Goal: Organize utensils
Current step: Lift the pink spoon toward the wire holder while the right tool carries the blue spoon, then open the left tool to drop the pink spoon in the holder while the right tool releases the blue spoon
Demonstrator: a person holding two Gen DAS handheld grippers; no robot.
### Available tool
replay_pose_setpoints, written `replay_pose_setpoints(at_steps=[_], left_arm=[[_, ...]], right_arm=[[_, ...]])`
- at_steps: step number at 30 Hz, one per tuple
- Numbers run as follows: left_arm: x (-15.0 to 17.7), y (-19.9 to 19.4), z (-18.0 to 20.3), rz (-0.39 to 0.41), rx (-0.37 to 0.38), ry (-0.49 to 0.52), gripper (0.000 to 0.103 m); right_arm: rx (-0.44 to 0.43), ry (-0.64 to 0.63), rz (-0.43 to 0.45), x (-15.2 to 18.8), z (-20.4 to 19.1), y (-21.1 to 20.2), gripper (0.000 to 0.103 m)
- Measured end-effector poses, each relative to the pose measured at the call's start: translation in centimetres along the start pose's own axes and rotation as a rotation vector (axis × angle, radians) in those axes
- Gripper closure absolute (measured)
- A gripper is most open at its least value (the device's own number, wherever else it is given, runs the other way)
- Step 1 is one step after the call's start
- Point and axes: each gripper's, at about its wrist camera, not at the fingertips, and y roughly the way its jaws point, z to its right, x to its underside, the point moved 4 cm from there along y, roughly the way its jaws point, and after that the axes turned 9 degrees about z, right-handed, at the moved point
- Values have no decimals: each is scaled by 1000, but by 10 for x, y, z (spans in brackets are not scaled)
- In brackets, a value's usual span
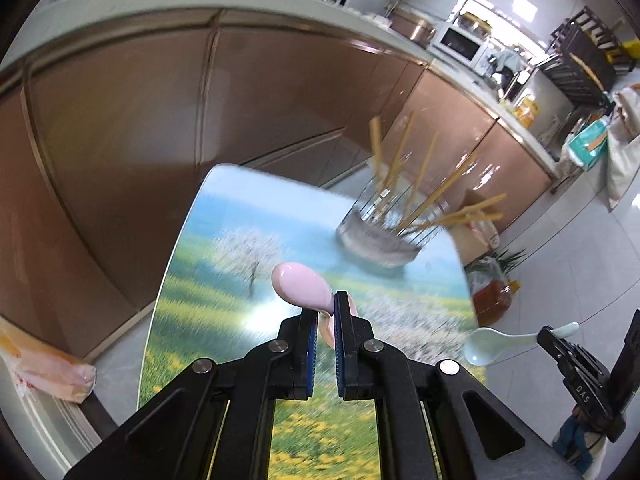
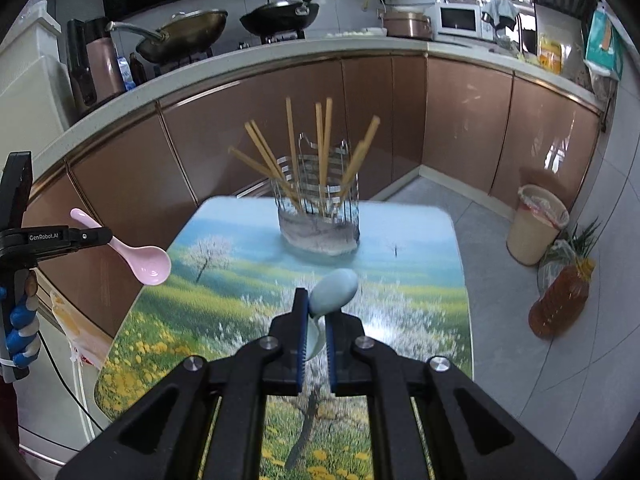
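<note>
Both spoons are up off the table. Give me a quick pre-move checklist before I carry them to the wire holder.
1. Left tongs shut on pink spoon: ok.
2. Right tongs shut on pale blue spoon: ok.
3. Wire holder upright on the table: ok.
4. Path over the table to the holder free of obstacles: ok.
5. Room inside the holder among the chopsticks, which splay outward: cannot tell.
6. Grip firm enough on the spoon handles: cannot tell.
</note>
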Motion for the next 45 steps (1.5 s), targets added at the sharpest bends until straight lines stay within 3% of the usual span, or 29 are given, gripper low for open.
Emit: replay_pose_setpoints(at_steps=[10,15,21,29,38,45], left_arm=[[-76,32,65,44,87,49,96],[-99,76,88,30,58,93,96],[-119,128,100,8,2,148,96],[-115,184,104,-41,-39,189,96],[-100,209,105,-81,-51,220,95],[-99,213,109,-87,-64,229,95]], right_arm=[[-7,-40,86,-95,-10,34,96],[26,-78,67,-121,-8,74,96],[90,-120,8,-131,6,124,96],[149,-146,-29,-132,17,170,96],[144,-140,-61,-117,18,204,96],[126,-107,-56,-116,22,204,94]])
